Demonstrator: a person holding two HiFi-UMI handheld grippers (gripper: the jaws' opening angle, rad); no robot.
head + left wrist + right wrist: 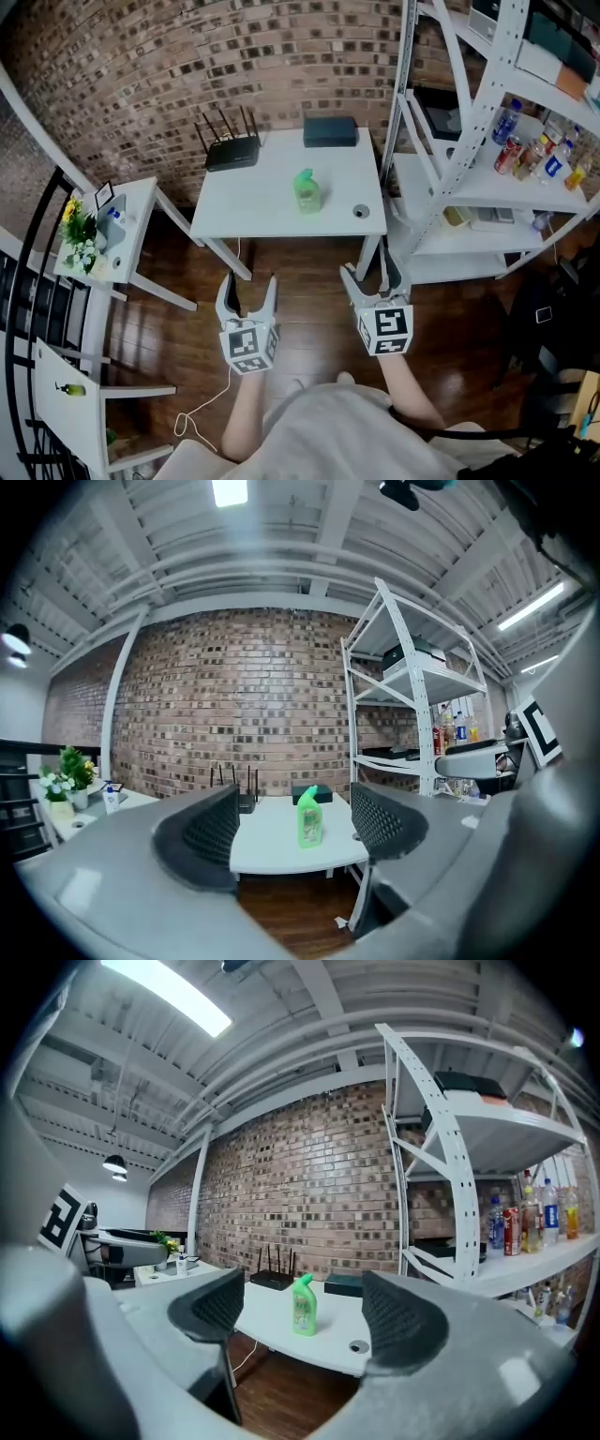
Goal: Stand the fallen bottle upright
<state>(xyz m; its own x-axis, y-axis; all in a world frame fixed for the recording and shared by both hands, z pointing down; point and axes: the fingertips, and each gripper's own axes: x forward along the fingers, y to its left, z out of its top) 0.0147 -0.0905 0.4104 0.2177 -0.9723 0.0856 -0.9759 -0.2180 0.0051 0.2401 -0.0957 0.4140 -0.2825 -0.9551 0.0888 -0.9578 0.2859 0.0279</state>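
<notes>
Clearly we hold the left tongs [248, 284] and the right tongs [370, 272] side by side, pointing level, each with its jaws spread wide and nothing gripped. Only air lies between the pads. Below both is wooden floor [309, 281]. Ahead of them, well apart from the tips, stands the white counter [248, 202].

The green bottle [307, 190] is on that counter, straight ahead and roughly between the two lines of aim. It stands on its base with its bent neck up. So we judge the task done as far as we can see: the bottle is upright, it stands free, and neither tongs touches it. Nothing seems left beyond keeping clear of it.

Beyond the bottle, at the far edge by the brick wall, lie a black router [231, 150] and a dark box [330, 131]. A small round thing [362, 212] sits on the counter nearer the right tongs. Off to their right rises a white shelf rack [487, 178] with bottles and cans.

The head view alone shows both tongs at once and the gap to the counter. It also shows a side table with flowers [80, 234] off to the left. The two gripper views show what it cannot: the bottle side-on, plainly vertical, framed between open jaws.
</notes>
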